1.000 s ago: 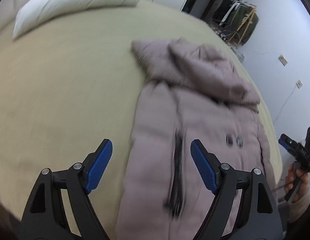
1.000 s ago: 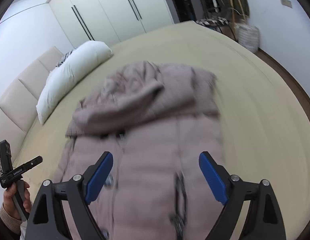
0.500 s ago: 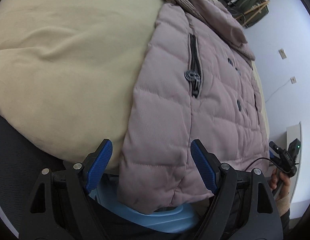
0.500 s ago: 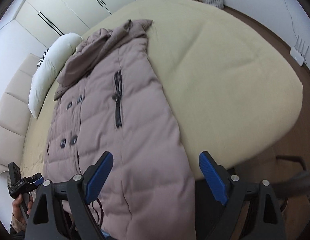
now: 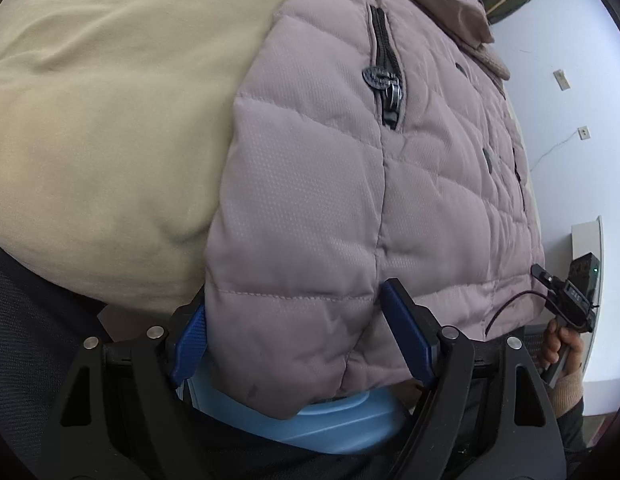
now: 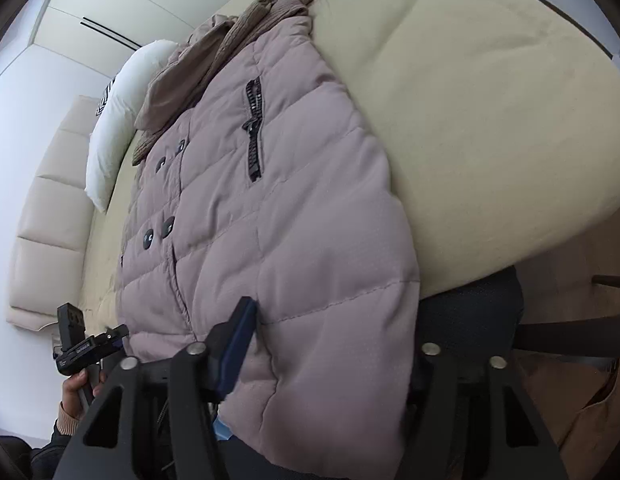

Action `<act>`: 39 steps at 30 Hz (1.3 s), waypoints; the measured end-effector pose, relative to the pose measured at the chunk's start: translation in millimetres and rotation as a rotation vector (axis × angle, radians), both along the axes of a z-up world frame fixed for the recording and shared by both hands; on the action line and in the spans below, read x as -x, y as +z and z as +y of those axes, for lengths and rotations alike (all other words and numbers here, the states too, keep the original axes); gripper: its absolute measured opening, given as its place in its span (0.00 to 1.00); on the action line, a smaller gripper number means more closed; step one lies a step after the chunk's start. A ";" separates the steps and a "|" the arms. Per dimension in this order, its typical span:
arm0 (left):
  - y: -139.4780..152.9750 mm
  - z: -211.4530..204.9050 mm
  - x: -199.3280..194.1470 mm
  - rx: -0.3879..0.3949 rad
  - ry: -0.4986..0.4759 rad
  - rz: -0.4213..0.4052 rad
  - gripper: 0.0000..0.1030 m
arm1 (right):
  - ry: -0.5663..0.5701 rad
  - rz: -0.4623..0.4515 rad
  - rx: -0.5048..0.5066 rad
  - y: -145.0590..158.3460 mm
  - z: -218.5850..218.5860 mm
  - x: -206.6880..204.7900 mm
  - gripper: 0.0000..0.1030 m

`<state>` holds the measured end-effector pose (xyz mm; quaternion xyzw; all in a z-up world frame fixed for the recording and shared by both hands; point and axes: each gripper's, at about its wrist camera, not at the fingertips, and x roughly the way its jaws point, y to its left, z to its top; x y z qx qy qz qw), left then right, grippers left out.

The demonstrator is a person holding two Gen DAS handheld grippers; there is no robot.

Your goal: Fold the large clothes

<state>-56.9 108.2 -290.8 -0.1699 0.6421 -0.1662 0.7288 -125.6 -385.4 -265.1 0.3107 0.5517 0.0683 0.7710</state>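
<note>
Two grippers sit at the hem of a mauve quilted coat (image 5: pixel 350 184) that lies front-up on a beige bed (image 5: pixel 110 100), its bottom edge hanging over the near side.

A second ago both hung well above the coat with the whole garment in view; now each straddles a bottom corner, so the first fold looks about to start from the hem. The left gripper (image 5: pixel 294 344) stands wide, a blue pad either side of its corner, not yet pinching. The right gripper (image 6: pixel 330 344) is closing: its left pad (image 6: pixel 238 344) dents the padding, and the other finger is hidden behind the cloth, so a full grip cannot be confirmed. A light blue tub-like thing (image 5: pixel 334 424) shows under the hem; whether it is a container, or what it holds, I cannot tell.
</note>
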 end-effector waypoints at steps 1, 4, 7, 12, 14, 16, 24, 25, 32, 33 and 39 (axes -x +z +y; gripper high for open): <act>-5.0 -1.9 -0.7 0.008 -0.007 0.031 0.77 | -0.001 0.001 -0.011 -1.0 -1.1 0.9 0.54; -11.0 -2.6 -3.3 0.026 0.007 0.047 0.76 | -0.015 0.004 -0.045 -3.5 -4.3 3.2 0.52; -10.8 -0.4 -4.8 0.080 0.030 0.037 0.45 | -0.008 0.008 -0.052 -5.3 -2.4 2.7 0.41; 7.7 -11.8 -4.0 0.097 -0.016 -0.001 0.15 | 0.006 -0.011 -0.058 0.6 2.4 1.2 0.20; 20.7 -13.0 -4.3 0.118 -0.024 -0.017 0.12 | 0.009 -0.034 -0.068 9.4 5.9 1.7 0.15; 37.7 -11.2 -4.8 0.166 -0.017 -0.036 0.11 | 0.009 -0.071 -0.090 19.9 9.5 2.9 0.13; 110.3 9.9 -34.7 0.410 0.084 -0.152 0.09 | -0.048 -0.302 -0.218 81.2 5.9 -15.1 0.10; 118.5 12.8 -42.5 0.431 0.102 -0.171 0.07 | -0.053 -0.331 -0.227 89.5 5.0 -20.1 0.10; 157.9 21.6 -112.0 0.526 0.185 -0.272 0.07 | -0.065 -0.498 -0.299 135.4 -3.4 -71.1 0.10; 162.5 19.7 -123.8 0.526 0.188 -0.287 0.07 | -0.060 -0.514 -0.296 141.9 -3.0 -82.8 0.10; 184.1 21.2 -209.8 0.531 0.230 -0.349 0.07 | -0.033 -0.591 -0.267 173.3 -1.9 -151.9 0.10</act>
